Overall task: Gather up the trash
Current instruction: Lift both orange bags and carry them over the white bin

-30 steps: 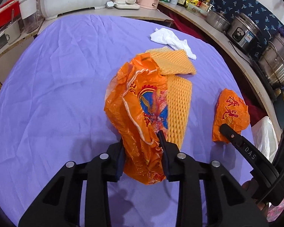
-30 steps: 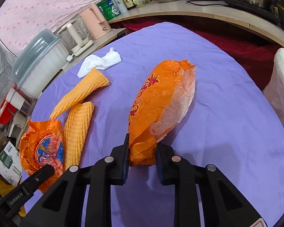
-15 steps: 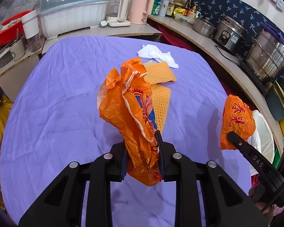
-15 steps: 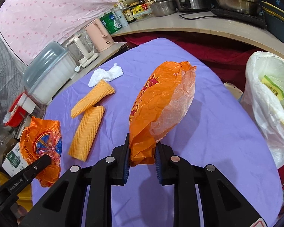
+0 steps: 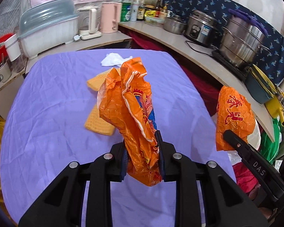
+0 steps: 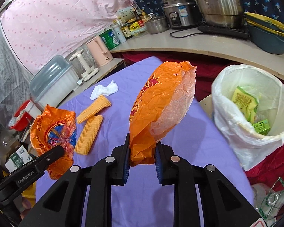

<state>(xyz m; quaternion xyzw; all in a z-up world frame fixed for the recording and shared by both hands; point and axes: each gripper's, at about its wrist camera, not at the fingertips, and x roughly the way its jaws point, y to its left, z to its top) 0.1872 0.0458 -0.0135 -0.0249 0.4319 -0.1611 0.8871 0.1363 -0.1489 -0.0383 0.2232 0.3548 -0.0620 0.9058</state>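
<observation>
Two crumpled orange wrappers hang clear of the purple tablecloth [image 5: 47, 124], each pinched low so the loose film trails free: the left gripper [image 5: 142, 157] is clamped on the blue-printed wrapper [image 5: 134, 109], the right gripper [image 6: 142, 157] on the red-lettered wrapper [image 6: 161, 102]. Lifted this way, both can probably swing over the lined bin [image 6: 234, 132] beside the table. Two foam sleeves [image 6: 89, 130] and a white tissue [image 6: 104, 89] lie on the cloth.

The two orange bags [image 5: 136, 113] [image 6: 157, 109] are thin, shiny, crinkly plastic. The table cloth [image 5: 47, 124] is soft purple fabric with small wrinkles. The yellow sleeves [image 6: 89, 130] look like bumpy foam net. The white rag [image 6: 104, 89] looks soft and matt. The pots [image 5: 242, 43] are shiny metal. The bin liner [image 6: 236, 132] is thin white plastic. Both grippers [image 5: 142, 162] [image 6: 142, 160] are smooth black plastic.
</observation>
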